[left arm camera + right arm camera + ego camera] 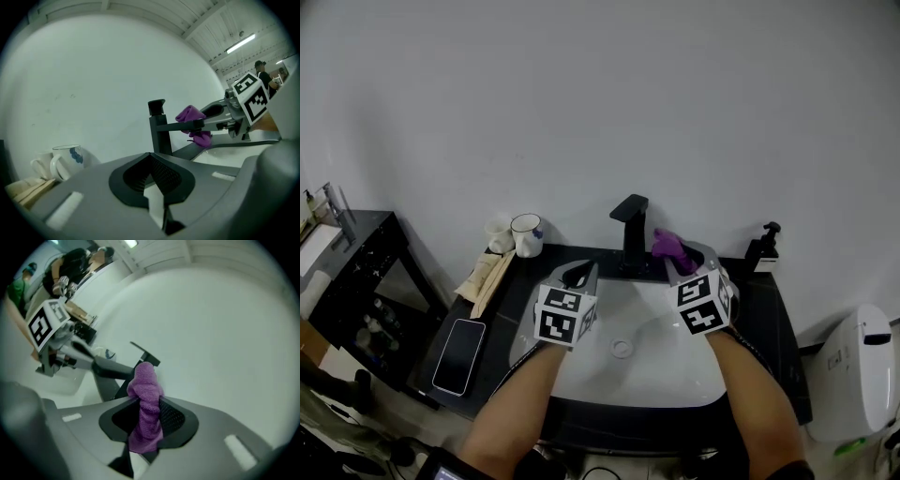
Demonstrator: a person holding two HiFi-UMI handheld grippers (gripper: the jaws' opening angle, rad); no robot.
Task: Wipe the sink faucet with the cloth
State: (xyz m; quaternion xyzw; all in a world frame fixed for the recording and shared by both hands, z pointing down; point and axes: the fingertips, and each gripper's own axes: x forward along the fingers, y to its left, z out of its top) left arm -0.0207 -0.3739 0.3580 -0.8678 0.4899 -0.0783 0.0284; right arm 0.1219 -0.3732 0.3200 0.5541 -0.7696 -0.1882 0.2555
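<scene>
The left tongs [152, 177] and right tongs [146, 425] look matt grey plastic with ribbed black pads [173, 418]. The cloth [146, 399] between the right ones is nubbly purple terry. Ahead, the faucet [630, 232] is matt black; beneath, the sink [661, 367] is glossy white.

From the head I look steeply down over the near edge of the sink [661, 370] toward the far wall, with the left gripper [581, 274] and right gripper [673, 255] both below me. The left gripper view sits low and close behind its jaws, facing far and right. The right gripper view, just as close, faces far and left past the cloth [146, 404]. All three share the faucet [630, 230], and each gripper view catches the other gripper.
</scene>
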